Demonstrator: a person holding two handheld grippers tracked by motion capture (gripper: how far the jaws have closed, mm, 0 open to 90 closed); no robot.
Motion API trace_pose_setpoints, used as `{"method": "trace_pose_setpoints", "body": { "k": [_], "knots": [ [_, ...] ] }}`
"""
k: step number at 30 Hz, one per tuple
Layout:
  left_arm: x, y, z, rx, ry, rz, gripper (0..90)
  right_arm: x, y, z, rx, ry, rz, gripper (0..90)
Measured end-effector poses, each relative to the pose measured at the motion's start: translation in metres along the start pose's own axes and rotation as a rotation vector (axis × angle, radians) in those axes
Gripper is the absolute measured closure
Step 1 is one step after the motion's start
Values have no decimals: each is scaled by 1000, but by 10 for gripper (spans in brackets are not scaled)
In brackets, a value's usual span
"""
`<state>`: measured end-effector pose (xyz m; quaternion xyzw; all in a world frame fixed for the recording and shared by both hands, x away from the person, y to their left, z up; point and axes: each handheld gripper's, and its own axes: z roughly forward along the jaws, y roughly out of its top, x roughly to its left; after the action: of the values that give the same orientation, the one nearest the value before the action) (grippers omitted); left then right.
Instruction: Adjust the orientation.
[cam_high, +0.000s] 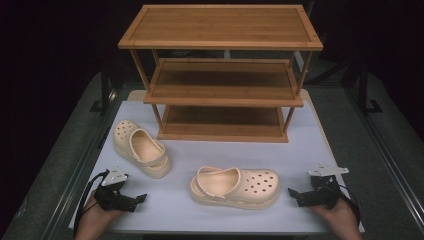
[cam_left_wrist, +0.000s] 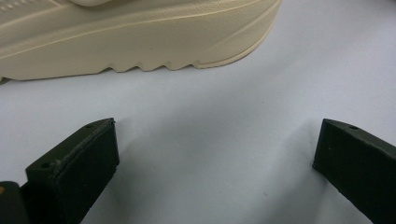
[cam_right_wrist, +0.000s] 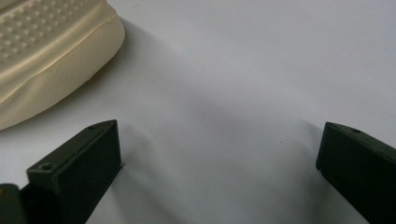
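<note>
Two cream clogs lie on the white table (cam_high: 300, 150). One clog (cam_high: 141, 148) sits at the left, toe pointing away. The other clog (cam_high: 235, 186) lies in the middle front, toe to the right. My left gripper (cam_high: 140, 198) rests at the front left corner, open, with nothing between its jaws; the left gripper view shows a clog's sole (cam_left_wrist: 135, 37) just ahead. My right gripper (cam_high: 291, 192) rests at the front right, open and empty, close to the middle clog's toe (cam_right_wrist: 51, 51).
A wooden three-tier shelf rack (cam_high: 220, 75) stands at the back of the table, its shelves bare. Dark floor and metal frame rails (cam_high: 385, 150) flank the table on both sides.
</note>
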<state>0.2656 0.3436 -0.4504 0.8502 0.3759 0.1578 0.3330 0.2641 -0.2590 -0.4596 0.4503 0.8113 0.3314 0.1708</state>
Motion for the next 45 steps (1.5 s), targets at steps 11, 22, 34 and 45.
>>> {"method": "trace_pose_setpoints", "body": {
  "k": [11,22,34,45],
  "knots": [
    [0,0,0,-1,-2,1,0,0,0,0,0,2,2,0],
    [0,-1,-6,-5,-12,-10,20,0,0,0,0,1,1,0],
    [12,-2,-34,-37,-1,-71,258,0,0,0,0,1,2,0],
    [30,10,-55,-77,11,-95,695,0,0,0,0,1,2,0]
  ]
}}
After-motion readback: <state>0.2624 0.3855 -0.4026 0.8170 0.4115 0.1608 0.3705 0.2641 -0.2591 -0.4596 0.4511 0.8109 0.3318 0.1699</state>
